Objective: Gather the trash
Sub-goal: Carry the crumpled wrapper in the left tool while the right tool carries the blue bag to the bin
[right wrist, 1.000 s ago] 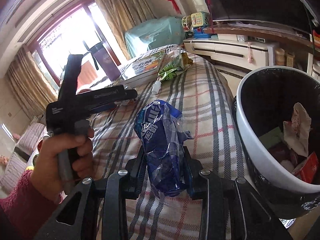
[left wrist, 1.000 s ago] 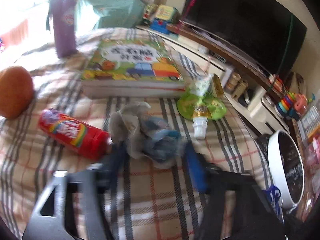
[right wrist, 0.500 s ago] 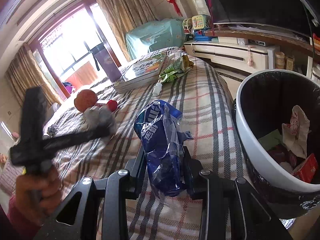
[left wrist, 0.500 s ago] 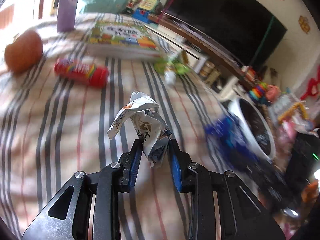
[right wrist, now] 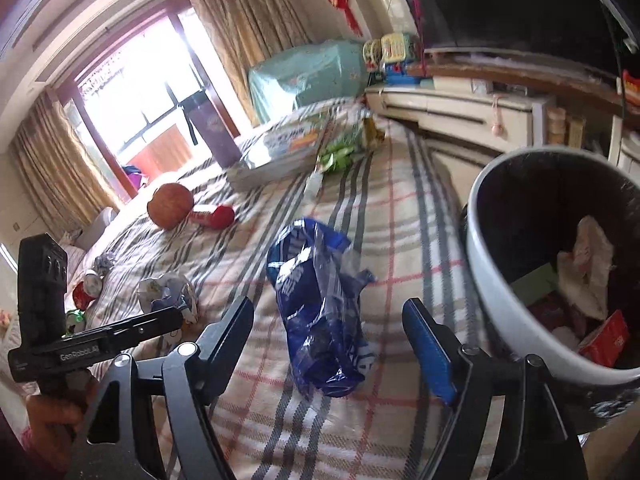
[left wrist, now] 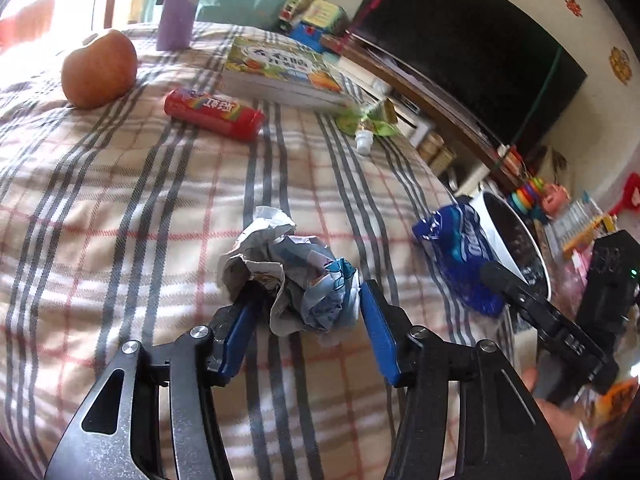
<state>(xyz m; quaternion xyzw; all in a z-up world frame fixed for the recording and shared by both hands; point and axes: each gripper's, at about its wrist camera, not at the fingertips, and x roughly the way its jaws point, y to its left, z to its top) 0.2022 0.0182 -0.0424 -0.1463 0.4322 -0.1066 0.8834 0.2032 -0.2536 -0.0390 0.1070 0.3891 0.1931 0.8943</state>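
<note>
A crumpled paper wad (left wrist: 288,276) lies on the plaid bed cover (left wrist: 120,208) between the spread blue pads of my left gripper (left wrist: 304,320), which is open. It also shows in the right wrist view (right wrist: 170,290). A blue plastic wrapper (right wrist: 320,312) lies on the cover between the wide-open fingers of my right gripper (right wrist: 332,336); it also shows in the left wrist view (left wrist: 460,256). A white bin (right wrist: 492,280) with a black liner stands right of the bed, holding trash.
An orange fruit (left wrist: 98,68), a red tube (left wrist: 214,114), a picture book (left wrist: 280,70), a green pouch (left wrist: 366,126) and a purple bottle (left wrist: 176,4) lie farther up the bed. A TV cabinet (right wrist: 480,104) runs along the right.
Both grippers have opened. The left let go of the paper wad and the right let go of the blue wrapper; both now rest on the bed cover.
</note>
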